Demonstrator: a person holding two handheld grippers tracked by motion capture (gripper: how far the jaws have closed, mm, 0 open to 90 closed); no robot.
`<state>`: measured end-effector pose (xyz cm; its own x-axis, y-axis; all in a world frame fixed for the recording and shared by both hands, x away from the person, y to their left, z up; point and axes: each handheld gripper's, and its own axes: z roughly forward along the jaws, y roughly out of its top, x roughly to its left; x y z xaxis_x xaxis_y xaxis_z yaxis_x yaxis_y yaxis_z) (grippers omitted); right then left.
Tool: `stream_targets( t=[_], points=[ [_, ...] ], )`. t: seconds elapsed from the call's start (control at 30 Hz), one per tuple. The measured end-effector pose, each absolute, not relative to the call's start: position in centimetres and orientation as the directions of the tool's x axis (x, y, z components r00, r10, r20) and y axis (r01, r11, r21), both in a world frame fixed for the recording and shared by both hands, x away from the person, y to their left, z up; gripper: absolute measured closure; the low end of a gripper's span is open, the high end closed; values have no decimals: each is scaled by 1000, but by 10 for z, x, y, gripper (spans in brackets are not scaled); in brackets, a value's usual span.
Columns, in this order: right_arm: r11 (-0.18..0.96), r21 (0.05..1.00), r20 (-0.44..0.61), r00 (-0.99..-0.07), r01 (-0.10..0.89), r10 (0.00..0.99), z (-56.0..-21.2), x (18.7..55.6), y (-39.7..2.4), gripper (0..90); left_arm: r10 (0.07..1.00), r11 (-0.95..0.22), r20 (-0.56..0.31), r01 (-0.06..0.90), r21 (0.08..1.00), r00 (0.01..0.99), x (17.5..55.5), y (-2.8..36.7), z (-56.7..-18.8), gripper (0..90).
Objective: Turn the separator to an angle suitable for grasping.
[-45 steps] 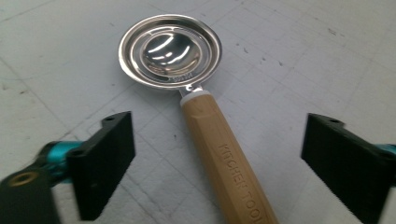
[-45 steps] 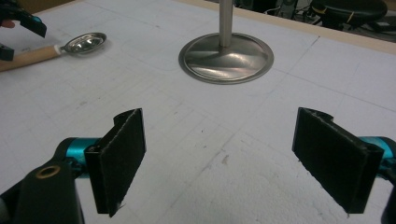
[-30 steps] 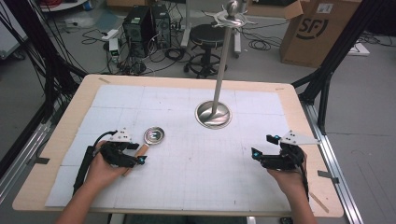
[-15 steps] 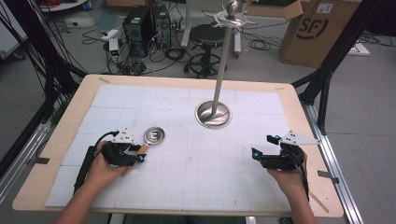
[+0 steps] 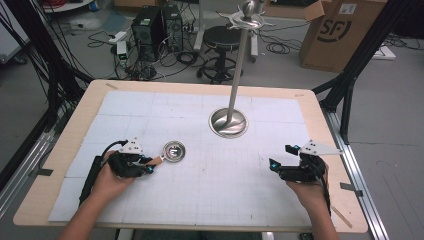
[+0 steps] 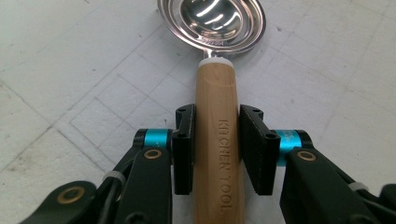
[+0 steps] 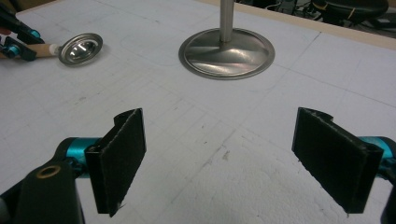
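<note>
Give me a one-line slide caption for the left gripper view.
Left claw shut on the wooden handle of a steel strainer spoon lying on the white gridded mat.

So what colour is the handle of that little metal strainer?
Light tan wood, on the strainer's handle, with "KITCHEN TOOL" engraved along it; it shows best in the left gripper view.

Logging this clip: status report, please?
Left gripper just closed, shut on strainer handle. Right gripper open, nothing between its pads. Strainer flat on mat. Stand well clear.
</note>
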<state>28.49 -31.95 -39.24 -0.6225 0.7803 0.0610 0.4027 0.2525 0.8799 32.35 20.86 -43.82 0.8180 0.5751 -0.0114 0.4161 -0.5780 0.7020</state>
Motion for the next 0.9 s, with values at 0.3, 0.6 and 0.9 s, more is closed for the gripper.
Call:
stream_targets(
  t=[0.3, 0.6, 0.9],
  points=[
    [257, 877, 60, -622, 406, 780, -393, 284, -319, 164, 569, -580, -13, 413, 702, 822, 323, 207, -438, 563],
    [261, 879, 53, -624, 399, 779, -393, 285, -321, 164, 572, -580, 19, 388, 716, 820, 319, 212, -425, 561],
    [265, 876, 51, -624, 403, 780, -393, 284, -320, 164, 565, -646, 58, 397, 652, 823, 320, 203, -431, 601]
  ],
)
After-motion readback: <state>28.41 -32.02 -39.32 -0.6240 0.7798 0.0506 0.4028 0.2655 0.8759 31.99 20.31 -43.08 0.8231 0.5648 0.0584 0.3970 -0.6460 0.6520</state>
